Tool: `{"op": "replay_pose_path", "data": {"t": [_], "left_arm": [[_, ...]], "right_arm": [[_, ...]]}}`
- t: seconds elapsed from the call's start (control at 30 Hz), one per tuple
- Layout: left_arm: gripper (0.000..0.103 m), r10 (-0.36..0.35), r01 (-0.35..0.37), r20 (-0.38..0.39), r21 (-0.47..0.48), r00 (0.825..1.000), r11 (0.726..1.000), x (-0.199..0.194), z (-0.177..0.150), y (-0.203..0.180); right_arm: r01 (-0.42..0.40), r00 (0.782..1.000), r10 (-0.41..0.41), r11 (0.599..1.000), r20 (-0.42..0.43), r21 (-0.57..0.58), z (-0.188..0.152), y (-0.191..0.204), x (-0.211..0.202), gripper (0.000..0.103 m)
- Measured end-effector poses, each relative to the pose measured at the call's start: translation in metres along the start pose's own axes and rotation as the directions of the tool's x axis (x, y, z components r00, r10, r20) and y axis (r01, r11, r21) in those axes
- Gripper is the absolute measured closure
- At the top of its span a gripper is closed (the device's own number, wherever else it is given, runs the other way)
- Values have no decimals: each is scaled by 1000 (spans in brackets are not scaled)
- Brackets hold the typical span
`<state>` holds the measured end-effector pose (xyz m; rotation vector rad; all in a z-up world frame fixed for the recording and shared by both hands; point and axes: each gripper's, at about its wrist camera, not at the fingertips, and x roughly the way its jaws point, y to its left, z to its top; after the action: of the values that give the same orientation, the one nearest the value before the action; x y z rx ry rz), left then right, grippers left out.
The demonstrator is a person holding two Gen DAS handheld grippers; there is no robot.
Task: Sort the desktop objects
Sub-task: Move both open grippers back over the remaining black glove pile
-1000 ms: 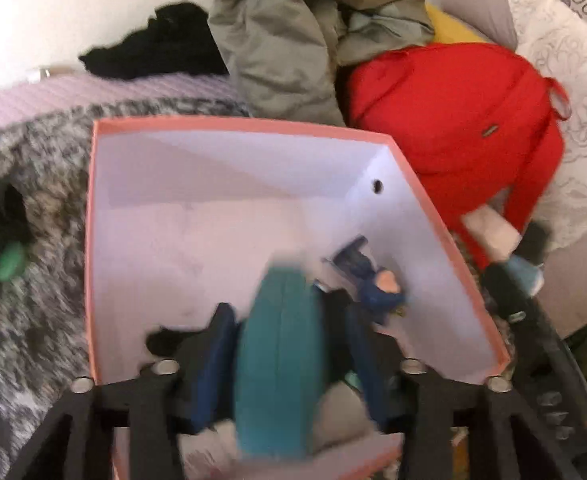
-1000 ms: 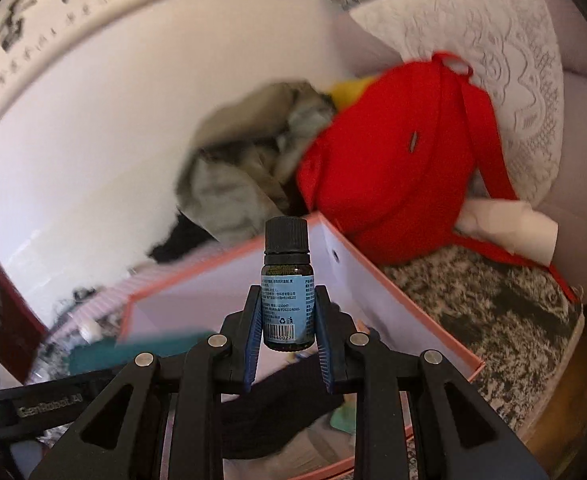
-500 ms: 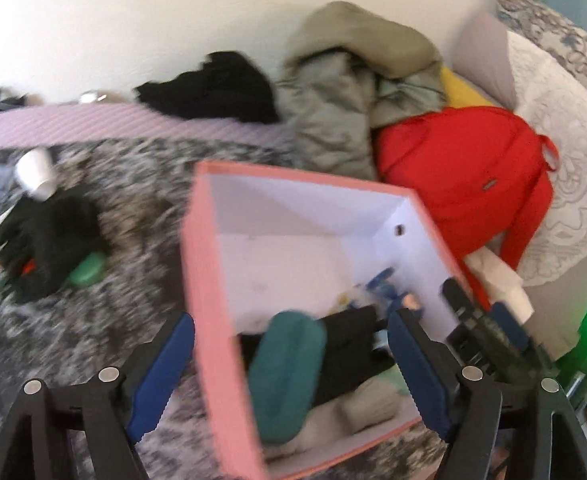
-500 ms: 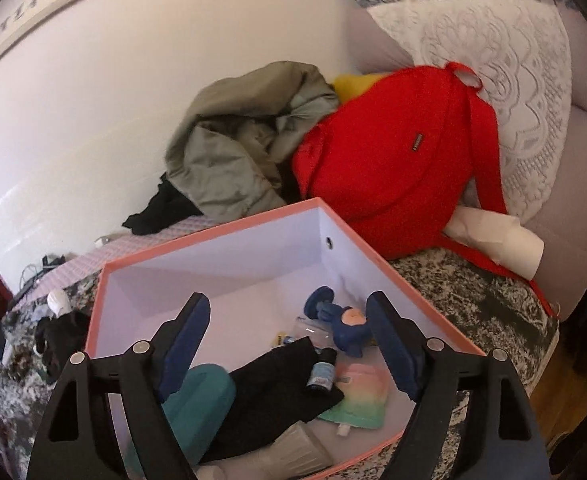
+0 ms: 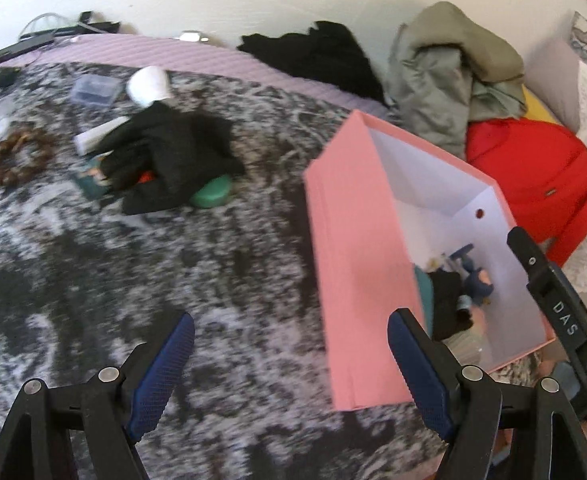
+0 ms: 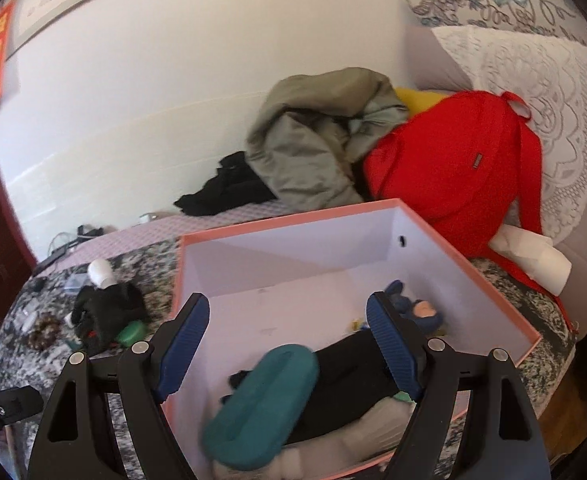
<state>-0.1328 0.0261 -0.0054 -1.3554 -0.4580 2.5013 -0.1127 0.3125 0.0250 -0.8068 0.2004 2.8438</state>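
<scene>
Now we are heading for the black cloth pile [image 5: 165, 160], lying well ahead and left of the left claw [image 5: 291, 376], whose jaws are standing apart and empty; the pink box [image 5: 357, 264] is sitting just right. The right claw [image 6: 289, 344], also apart and empty, is hovering over the box.

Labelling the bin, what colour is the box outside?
Pink outside, white inside; the left wrist view shows it best.
</scene>
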Motion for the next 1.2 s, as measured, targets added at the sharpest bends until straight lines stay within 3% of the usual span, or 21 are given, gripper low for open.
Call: {"op": "replay_pose_path", "data": {"t": [0.4,0.57,1.2], "left_arm": [[20,104,-106,-31,-43,994,993,-1,-15,53],[20,114,-115,-51,-23,992,993,3,-21,57],[20,124,-128,-79,-43,989,991,3,-24,74]], "right_arm": [[-4,996,4,1000,90,7,-9,22,-25,18],[-16,997,13,999,76,36,-14,19,-29,16],[-9,994,16,998,110,-63,-22,42,-39,15]]}}
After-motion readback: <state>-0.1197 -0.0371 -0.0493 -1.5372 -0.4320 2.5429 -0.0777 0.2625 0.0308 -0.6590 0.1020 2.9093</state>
